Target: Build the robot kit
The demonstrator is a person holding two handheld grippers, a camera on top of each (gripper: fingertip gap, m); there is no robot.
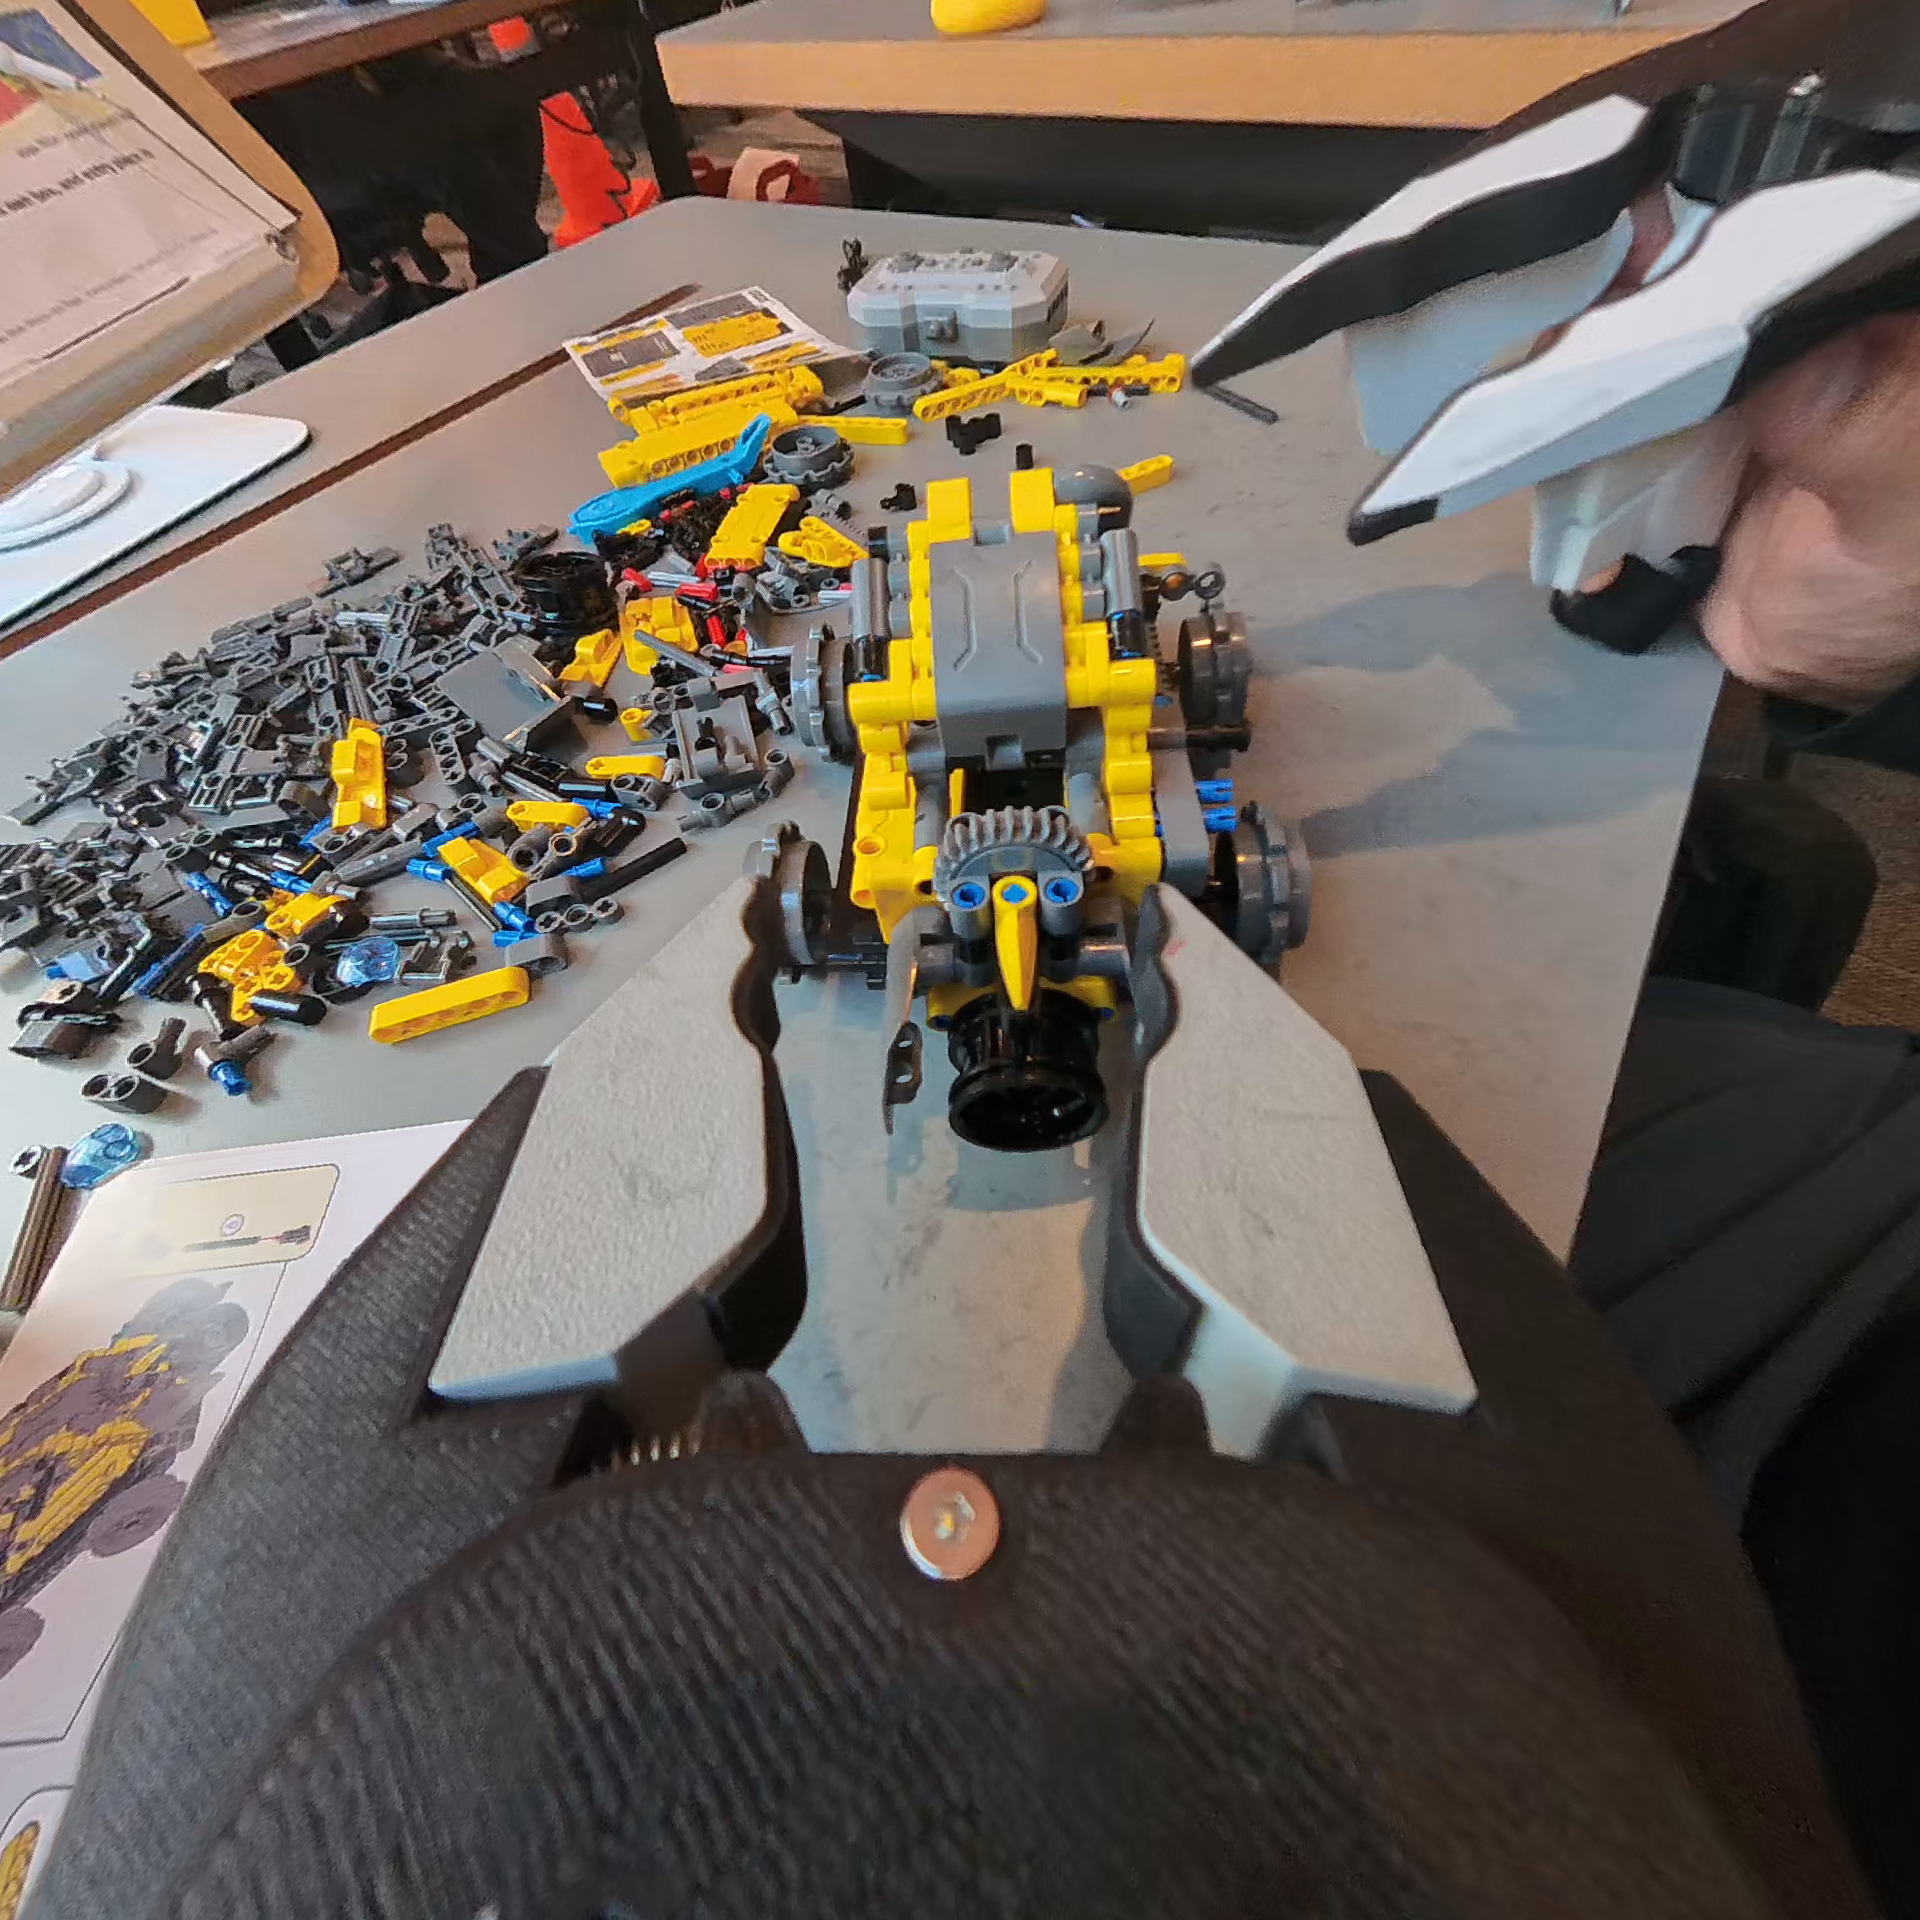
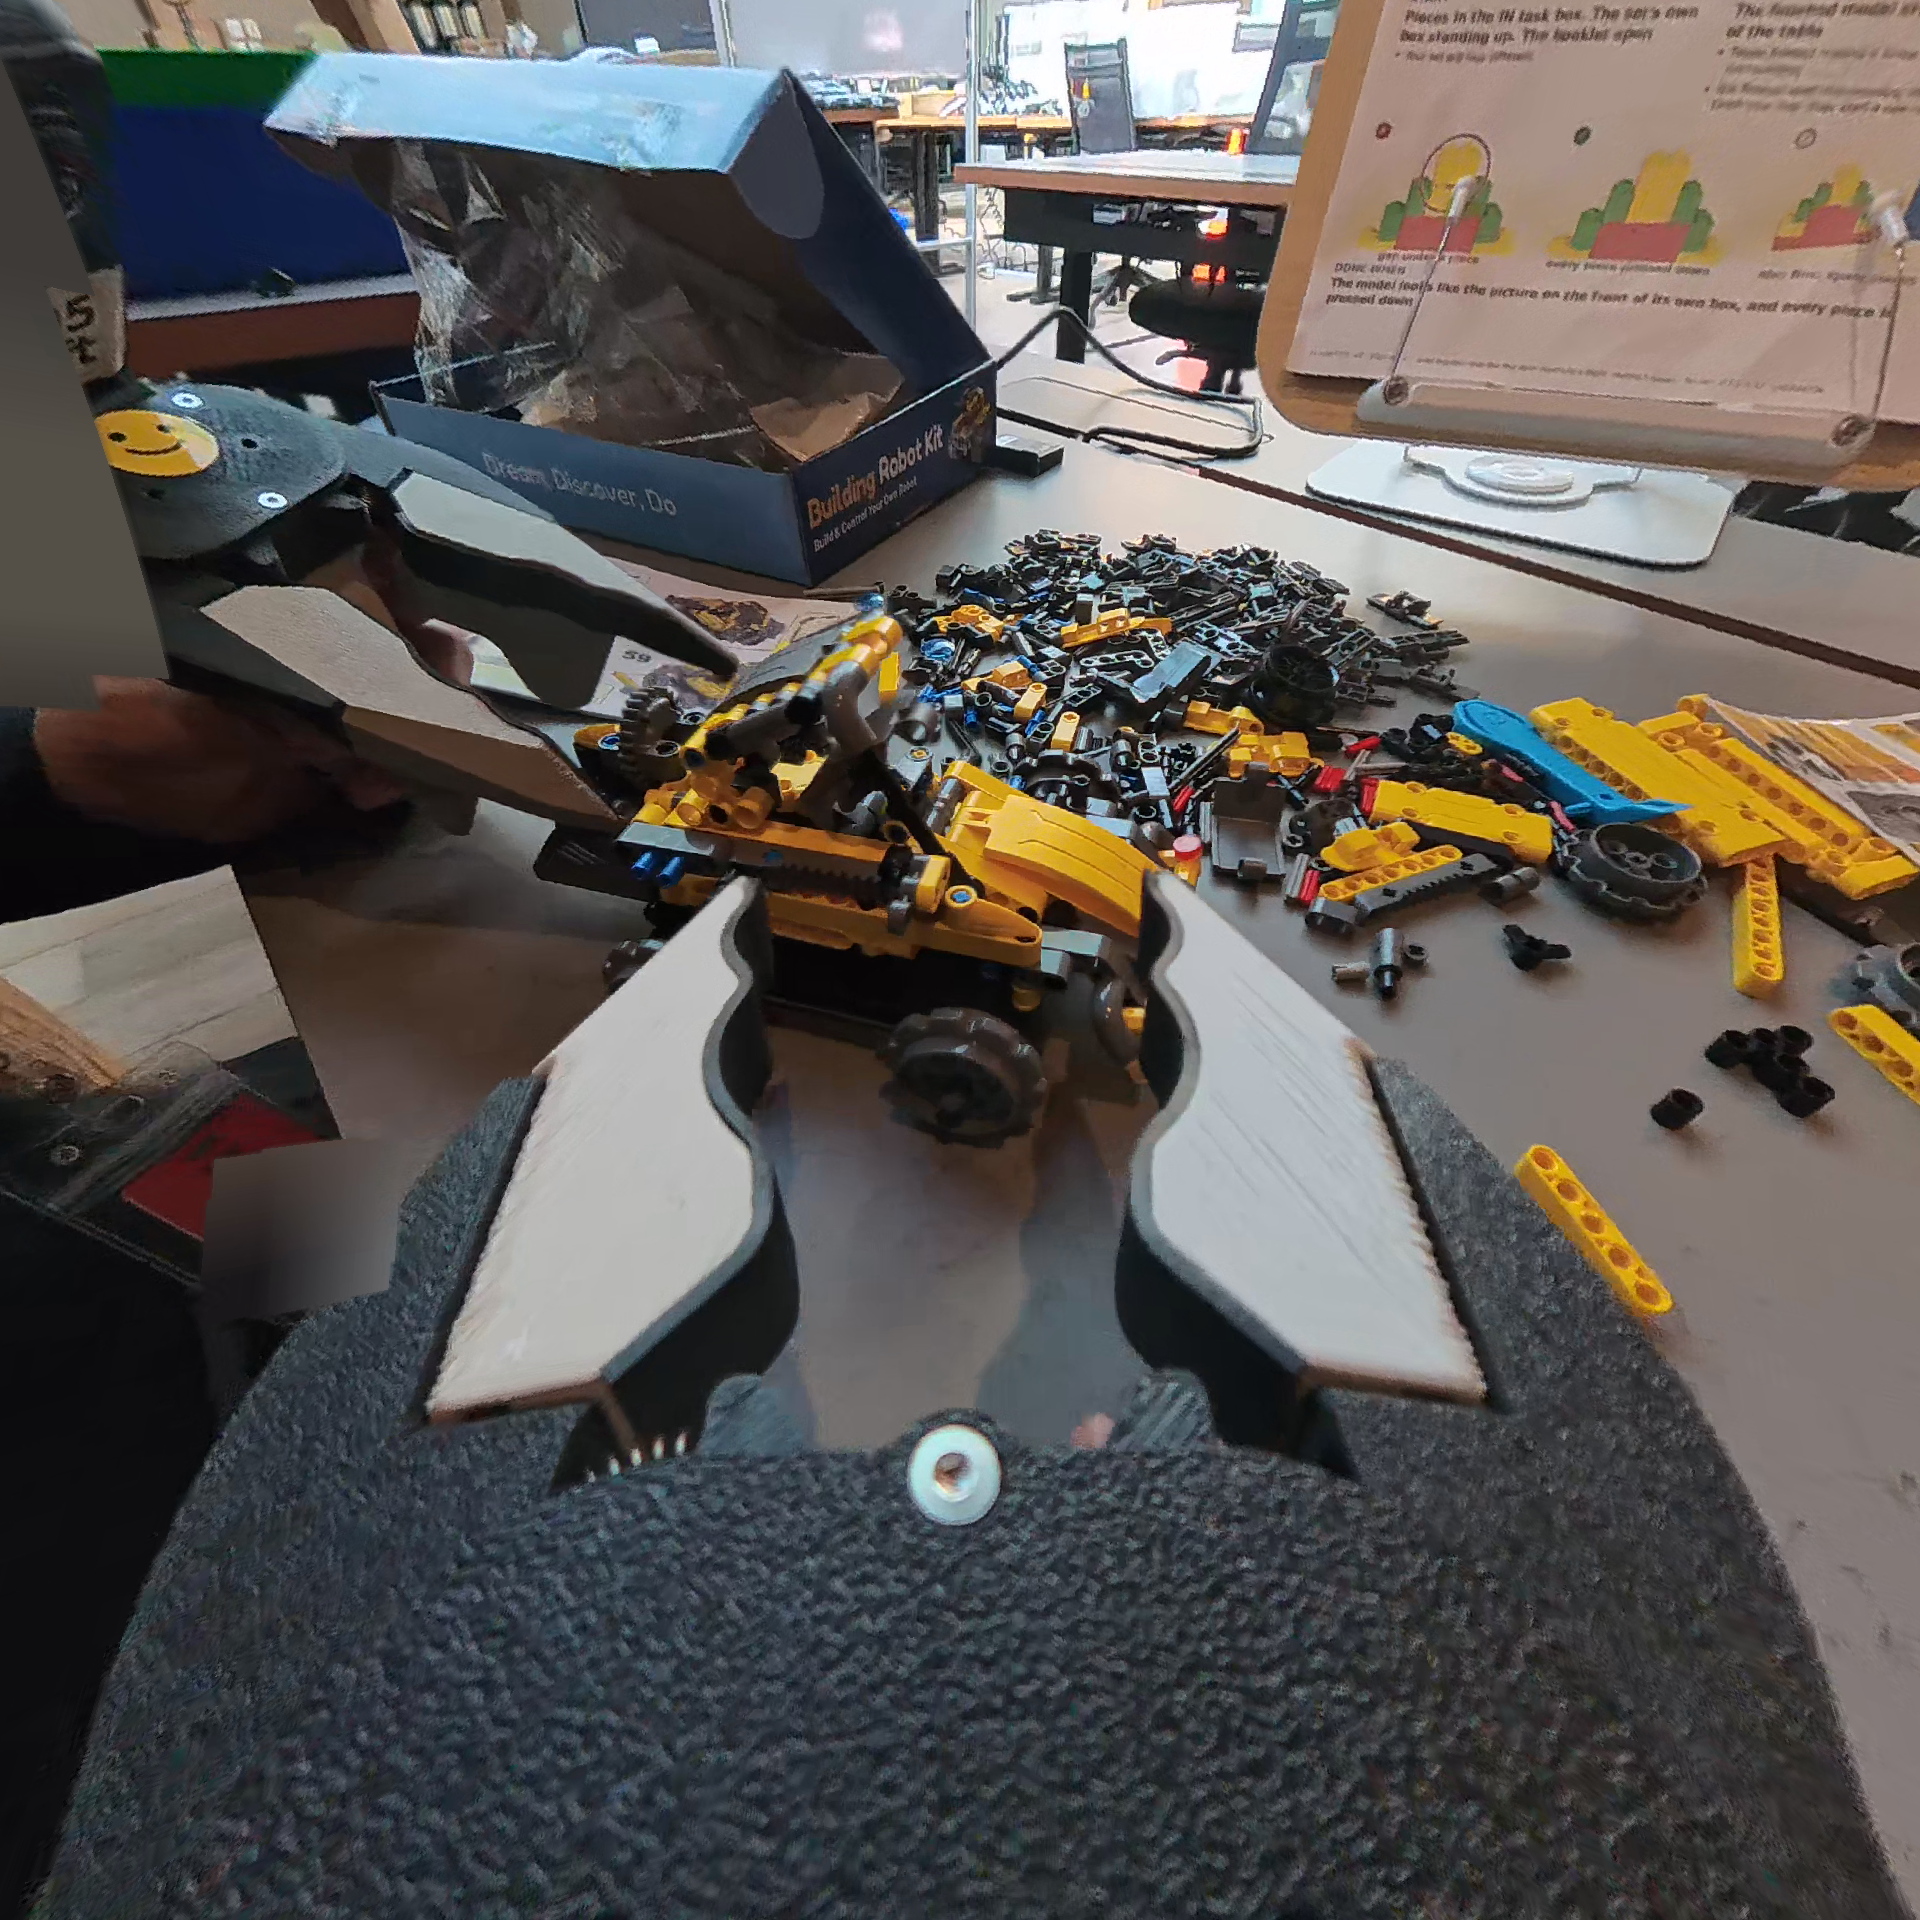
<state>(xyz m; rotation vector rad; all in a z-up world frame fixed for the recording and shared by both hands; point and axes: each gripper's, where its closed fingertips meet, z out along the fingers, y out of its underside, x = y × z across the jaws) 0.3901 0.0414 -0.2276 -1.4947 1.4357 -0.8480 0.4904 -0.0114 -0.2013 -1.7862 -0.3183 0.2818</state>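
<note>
Right between the fingers of the left tool [image 1: 961, 914] sits the near end of a half-built yellow-and-grey vehicle model [image 1: 997, 665], standing on the tabletop [image 1: 1455, 935] and running straight away from that tool. Its jaws are spread wide and straddle the end with the grey gear [image 1: 1013, 836] and the yellow peg. One finger is right up against a grey wheel and the other is just beside the frame, but I honestly can't tell if either is pressing or only flanking it. A black wheel hub [image 1: 1023, 1081] lies on the tabletop inside the gap, closer to the tool's body than the model. Off to that tool's left is a big mess of loose black, grey, yellow and blue pieces [image 1: 312, 748], and an instruction booklet [image 1: 208, 1299] lies nearer on the same side. The right tool [image 1: 1273, 447] hangs up off the tabletop, ahead and to the right, held by a hand [image 1: 1818, 582], jaws well apart with nothing in them. From its own camera it faces the model's side [image 2: 935, 831], clear of it, with an open blue box [image 2: 675, 499] beyond on its left.
</note>
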